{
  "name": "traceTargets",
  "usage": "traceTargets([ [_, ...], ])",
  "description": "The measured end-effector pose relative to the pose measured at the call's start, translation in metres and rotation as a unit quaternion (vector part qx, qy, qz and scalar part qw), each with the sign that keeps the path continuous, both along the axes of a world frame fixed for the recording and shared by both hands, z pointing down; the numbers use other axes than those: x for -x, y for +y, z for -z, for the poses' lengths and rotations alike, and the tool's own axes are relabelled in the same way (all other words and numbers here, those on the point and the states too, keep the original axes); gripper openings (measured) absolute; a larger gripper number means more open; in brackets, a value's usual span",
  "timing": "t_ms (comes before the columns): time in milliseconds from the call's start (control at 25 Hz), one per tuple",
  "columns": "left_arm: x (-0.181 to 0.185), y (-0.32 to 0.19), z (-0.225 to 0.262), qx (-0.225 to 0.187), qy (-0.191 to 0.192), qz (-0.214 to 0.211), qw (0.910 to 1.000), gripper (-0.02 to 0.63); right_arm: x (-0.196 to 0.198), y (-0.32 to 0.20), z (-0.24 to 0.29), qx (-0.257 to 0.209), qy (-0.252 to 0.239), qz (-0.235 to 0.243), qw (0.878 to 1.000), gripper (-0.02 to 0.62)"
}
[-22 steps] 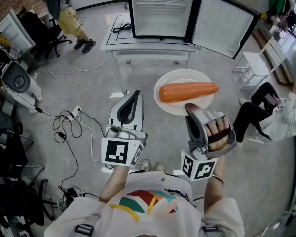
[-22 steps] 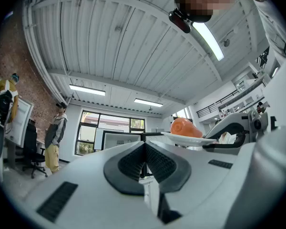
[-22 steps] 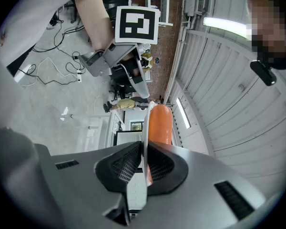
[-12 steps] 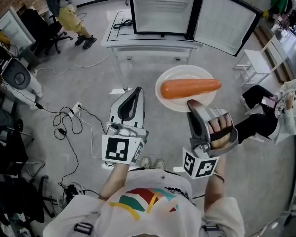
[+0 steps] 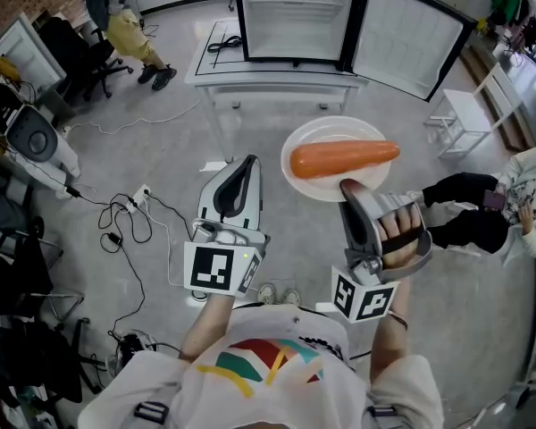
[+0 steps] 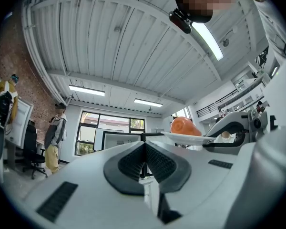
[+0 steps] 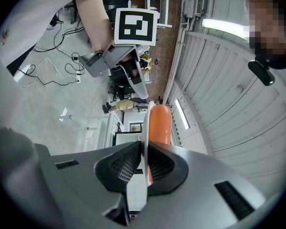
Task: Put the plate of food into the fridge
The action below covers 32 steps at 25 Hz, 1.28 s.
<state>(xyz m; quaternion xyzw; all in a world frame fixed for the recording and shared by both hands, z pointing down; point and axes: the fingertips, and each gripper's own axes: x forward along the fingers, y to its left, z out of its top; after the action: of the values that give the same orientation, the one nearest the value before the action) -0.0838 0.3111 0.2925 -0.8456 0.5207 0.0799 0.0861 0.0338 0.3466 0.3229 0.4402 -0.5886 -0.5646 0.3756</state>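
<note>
A white plate [image 5: 309, 189] carries one large orange carrot [image 5: 343, 158]. It hangs in mid-air in front of me, held by its near rim. My right gripper [image 5: 350, 189] is shut on that rim; in the right gripper view the plate's edge [image 7: 144, 142] runs between the pads with the carrot [image 7: 160, 124] beyond. My left gripper [image 5: 240, 173] is shut and empty, to the left of the plate; from its own view the plate [image 6: 187, 137] and carrot [image 6: 183, 126] show to the right. The small fridge [image 5: 291, 16] stands open on a white table [image 5: 272, 79] ahead.
The fridge door [image 5: 411, 40] swings out to the right. Cables and a power strip [image 5: 129, 211] lie on the floor at left. A person [image 5: 125, 25] stands at the far left, another sits at the right [image 5: 509, 206]. A white stool [image 5: 464, 119] is at right.
The plate with the carrot has barely shifted in the head view. The seated person at the right has moved further right.
</note>
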Motion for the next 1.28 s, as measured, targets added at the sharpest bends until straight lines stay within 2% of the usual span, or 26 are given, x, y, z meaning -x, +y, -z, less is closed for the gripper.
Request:
traceTargets([
  [360, -0.004, 0.001, -0.002, 0.002, 0.0, 0.005, 1.0, 0.005, -0.009, 0.001, -0.001, 0.001, -0.006, 0.0, 1.0, 0.032],
  [840, -0.029, 0.014, -0.001, -0.01, -0.001, 0.015, 0.9998, 0.005, -0.032, 0.012, -0.006, -0.002, -0.009, 0.017, 1.0, 0.035],
  [1280, -0.038, -0.014, 0.001, -0.017, 0.003, 0.014, 0.9998, 0.005, -0.039, -0.009, 0.004, -0.015, -0.012, 0.019, 1.0, 0.034],
])
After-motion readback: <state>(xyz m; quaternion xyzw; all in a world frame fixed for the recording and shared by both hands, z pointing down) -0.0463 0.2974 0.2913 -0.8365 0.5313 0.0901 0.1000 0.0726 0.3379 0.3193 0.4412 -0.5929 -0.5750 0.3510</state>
